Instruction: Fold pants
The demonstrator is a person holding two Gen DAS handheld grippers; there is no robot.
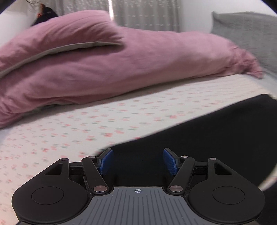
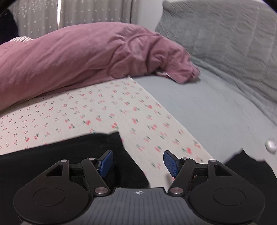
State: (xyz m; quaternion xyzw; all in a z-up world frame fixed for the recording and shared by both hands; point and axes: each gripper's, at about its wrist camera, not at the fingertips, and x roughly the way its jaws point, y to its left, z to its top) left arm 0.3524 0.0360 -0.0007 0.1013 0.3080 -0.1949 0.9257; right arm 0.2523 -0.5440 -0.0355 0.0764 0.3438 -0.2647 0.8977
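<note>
The black pants (image 1: 216, 131) lie flat on a white bed sheet (image 1: 69, 131) printed with small red cherries. In the left wrist view my left gripper (image 1: 138, 161) is open, its blue pads (image 1: 107, 161) apart, low over the pants' left edge. In the right wrist view the pants (image 2: 69, 155) fill the lower left, ending in a corner near the middle. My right gripper (image 2: 138, 162) is open and empty, its left pad over the pants' right edge and its right pad over the sheet (image 2: 121, 107).
A big pink pillow (image 1: 103, 60) lies across the back of the bed, also in the right wrist view (image 2: 77, 55). A grey blanket (image 2: 225, 60) covers the right side. A small white object (image 2: 271, 145) rests on it. Curtains (image 1: 147, 13) hang behind.
</note>
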